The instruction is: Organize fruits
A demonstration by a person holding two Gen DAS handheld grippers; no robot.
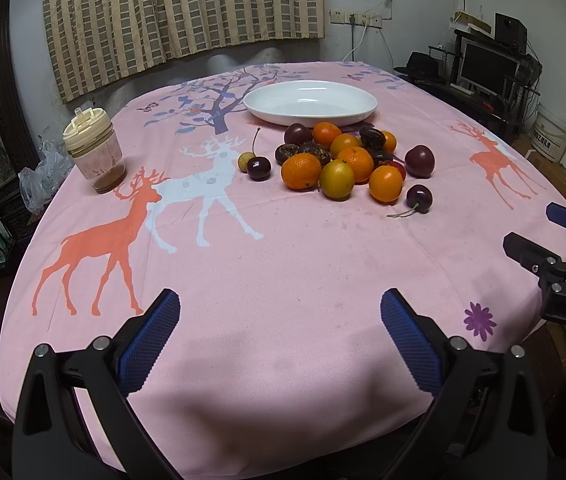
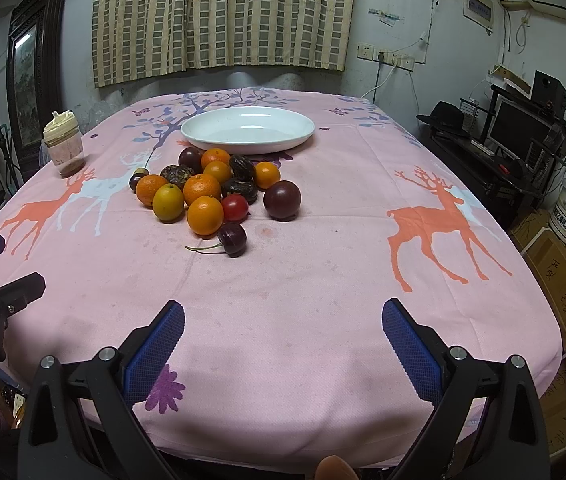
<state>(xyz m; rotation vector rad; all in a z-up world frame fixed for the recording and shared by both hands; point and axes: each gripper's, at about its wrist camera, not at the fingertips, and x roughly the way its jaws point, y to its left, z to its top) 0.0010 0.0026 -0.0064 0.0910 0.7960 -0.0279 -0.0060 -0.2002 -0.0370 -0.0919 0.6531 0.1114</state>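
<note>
A pile of fruit (image 1: 343, 160) (image 2: 207, 188) lies mid-table: several oranges, dark passion fruits, cherries and a red tomato (image 2: 235, 207). One cherry with a stem (image 1: 419, 199) (image 2: 231, 239) lies nearest me. A dark purple fruit (image 2: 282, 200) sits at the pile's right. An empty white oval plate (image 1: 311, 103) (image 2: 247, 129) stands just behind the pile. My left gripper (image 1: 281, 308) is open and empty above the near table edge. My right gripper (image 2: 283, 316) is open and empty too, well short of the fruit.
A lidded jar (image 1: 94, 150) (image 2: 63, 144) stands at the table's left. The pink deer-print cloth (image 1: 283, 260) covers the table. A curtain and wall lie behind. A shelf with a monitor (image 2: 519, 132) and boxes stand to the right.
</note>
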